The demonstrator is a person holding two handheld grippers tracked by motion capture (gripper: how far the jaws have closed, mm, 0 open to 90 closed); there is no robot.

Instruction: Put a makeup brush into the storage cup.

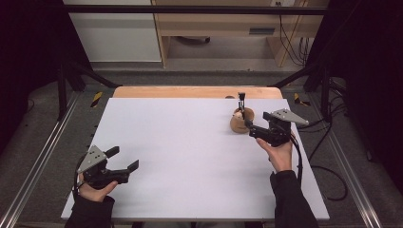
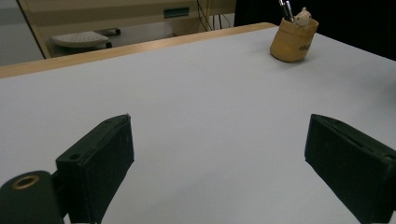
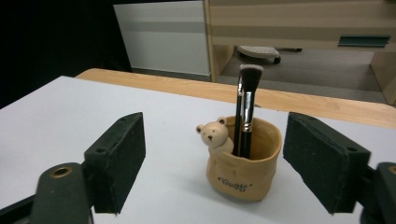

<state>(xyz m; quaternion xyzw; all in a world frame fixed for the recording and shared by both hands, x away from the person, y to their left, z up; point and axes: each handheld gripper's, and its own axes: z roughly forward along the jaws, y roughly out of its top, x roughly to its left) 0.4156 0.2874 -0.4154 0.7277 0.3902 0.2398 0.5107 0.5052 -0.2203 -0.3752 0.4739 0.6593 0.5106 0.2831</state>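
- High view: a small tan pot (image 1: 239,122) stands upright at the far right of the white tabletop (image 1: 190,156), with a dark-handled brush (image 1: 242,102) rising out of it. The right claw (image 1: 251,128) sits just beside the pot on its near right side, jaws pointing at it; whether they touch the pot cannot be told here. The left claw (image 1: 124,159) rests well apart at the near left, jaws wide and empty.
- Left gripper view: the left claw (image 2: 219,158) gapes over bare tabletop (image 2: 196,93); the pot (image 2: 293,41) stands far off at the upper right, leaning slightly.
- Right gripper view: the pot (image 3: 244,158) looks like a soft sack with dark lettering and a little bear figure (image 3: 214,135) at its rim; two black brushes (image 3: 245,112) stand in it. The right claw (image 3: 214,168) is spread wide, clear of the pot's sides, nothing between.
- A wooden edge (image 3: 299,100) lies behind.
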